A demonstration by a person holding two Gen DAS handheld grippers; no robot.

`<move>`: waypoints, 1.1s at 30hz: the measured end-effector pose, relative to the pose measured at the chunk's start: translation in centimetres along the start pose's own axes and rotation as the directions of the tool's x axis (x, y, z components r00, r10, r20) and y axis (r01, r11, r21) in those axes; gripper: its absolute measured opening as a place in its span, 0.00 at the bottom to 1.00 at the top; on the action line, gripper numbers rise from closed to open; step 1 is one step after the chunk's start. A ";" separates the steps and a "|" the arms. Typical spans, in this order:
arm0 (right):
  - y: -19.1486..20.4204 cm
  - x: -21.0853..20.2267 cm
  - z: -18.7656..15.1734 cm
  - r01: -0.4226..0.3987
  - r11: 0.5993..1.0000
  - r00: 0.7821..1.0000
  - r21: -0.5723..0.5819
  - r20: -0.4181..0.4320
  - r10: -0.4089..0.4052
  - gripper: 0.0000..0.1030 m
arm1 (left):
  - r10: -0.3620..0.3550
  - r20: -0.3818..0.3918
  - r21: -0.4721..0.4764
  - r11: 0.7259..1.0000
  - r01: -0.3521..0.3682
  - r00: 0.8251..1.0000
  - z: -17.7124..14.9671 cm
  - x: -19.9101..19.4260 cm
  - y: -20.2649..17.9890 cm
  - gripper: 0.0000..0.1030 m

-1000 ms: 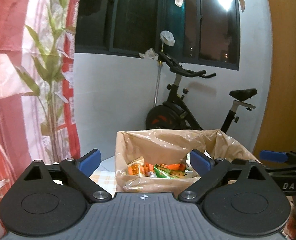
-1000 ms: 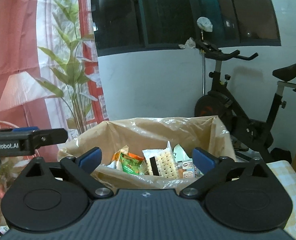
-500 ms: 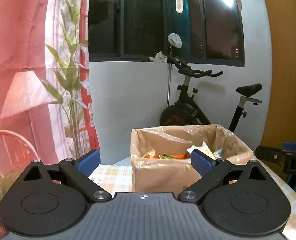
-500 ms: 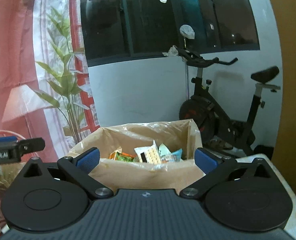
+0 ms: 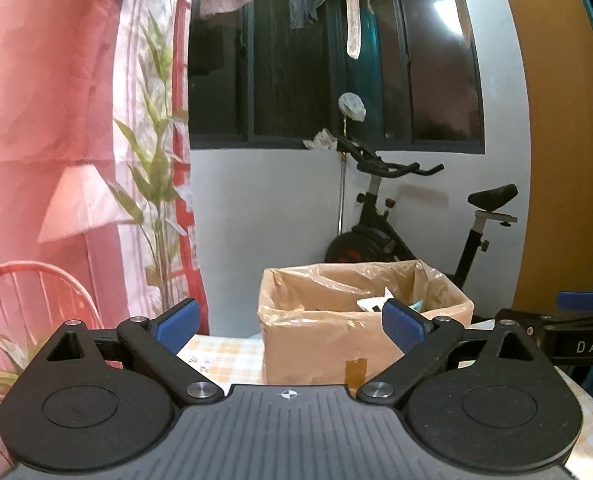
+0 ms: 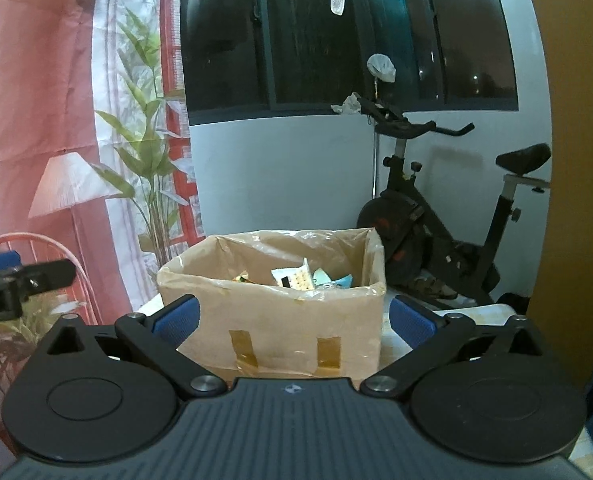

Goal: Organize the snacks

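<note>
A cardboard box (image 5: pixel 316 344) lined with clear plastic stands on a checked tablecloth (image 5: pixel 224 356); it also shows in the right wrist view (image 6: pixel 288 320). Snack packets (image 6: pixel 296 278) lie inside it, mostly hidden by the rim; a white packet tip (image 5: pixel 372 302) shows in the left wrist view. My left gripper (image 5: pixel 292 322) is open and empty, in front of the box. My right gripper (image 6: pixel 294 316) is open and empty, level with the box's front wall. The right gripper also shows at the right edge of the left wrist view (image 5: pixel 576 320).
An exercise bike (image 6: pixel 436 216) stands behind the box against a white wall. A curtain with a plant print (image 5: pixel 152 184) hangs at the left. A red wire chair (image 5: pixel 28 300) is at the lower left. A brown door (image 5: pixel 552 160) is at the right.
Both grippers have drawn back and dropped lower from above the box. The box now looks smaller and its contents are mostly hidden behind the rim. Both stay open.
</note>
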State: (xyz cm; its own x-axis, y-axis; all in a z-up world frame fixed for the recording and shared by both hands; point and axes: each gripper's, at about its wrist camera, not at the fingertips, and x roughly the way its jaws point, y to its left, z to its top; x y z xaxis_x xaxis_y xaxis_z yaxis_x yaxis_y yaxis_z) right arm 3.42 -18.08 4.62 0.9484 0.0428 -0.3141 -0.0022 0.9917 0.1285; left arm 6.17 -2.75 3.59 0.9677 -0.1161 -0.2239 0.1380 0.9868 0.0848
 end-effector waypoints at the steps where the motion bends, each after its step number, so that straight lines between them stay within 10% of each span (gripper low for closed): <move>1: 0.1 -0.1 0.0 -0.004 1.000 1.000 0.000 0.000 0.004 1.00 | 0.004 0.003 0.003 1.000 -0.004 1.000 0.1 0.0 0.0 0.96; 33: 0.6 0.1 -0.4 -0.011 1.000 1.000 -0.024 -0.005 0.011 1.00 | 0.052 -0.007 -0.020 0.998 -0.052 0.999 -0.2 -0.7 0.6 0.96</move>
State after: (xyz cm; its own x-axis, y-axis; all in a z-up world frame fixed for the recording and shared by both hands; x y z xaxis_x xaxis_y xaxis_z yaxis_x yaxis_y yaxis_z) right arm 3.42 -17.44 4.28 0.9467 0.0544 -0.3174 -0.0205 0.9938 0.1093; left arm 5.52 -2.04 3.58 0.9720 -0.0635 -0.2262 0.0828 0.9936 0.0768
